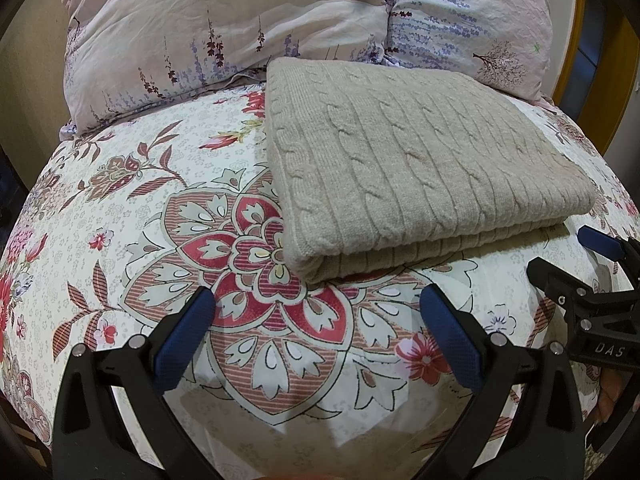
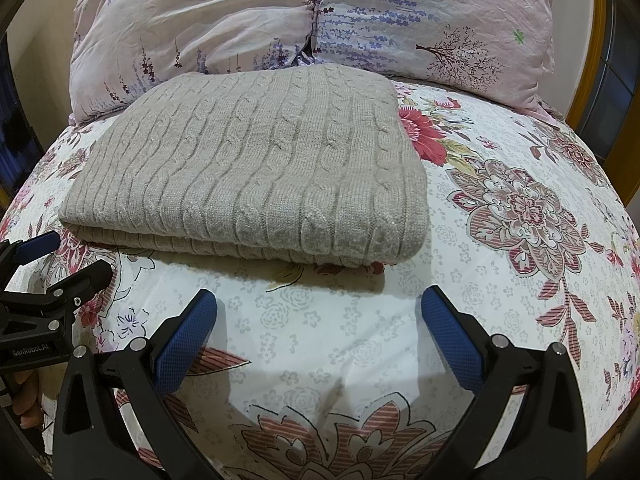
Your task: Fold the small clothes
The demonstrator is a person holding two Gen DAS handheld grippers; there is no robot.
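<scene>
We see a beige cable-knit sweater (image 1: 420, 172), folded into a thick rectangle, lying flat on a floral bedspread (image 1: 140, 208). In the left wrist view it sits at about one o'clock from the centre; in the right wrist view it sits at about eleven o'clock. Its folded edge faces us, with a lower layer showing beneath it.

Our left gripper (image 1: 318, 312) hovers at six o'clock, its blue-padded jaws spread wide apart and holding nothing, just short of the sweater's near edge. Our right gripper (image 2: 319, 312) is likewise spread wide and empty, near the sweater's front edge without touching it. Each gripper shows at the other view's side edge.

Behind the sweater, at twelve o'clock, two pale pink pillows (image 2: 304, 20) printed with lavender sprigs lean side by side.
</scene>
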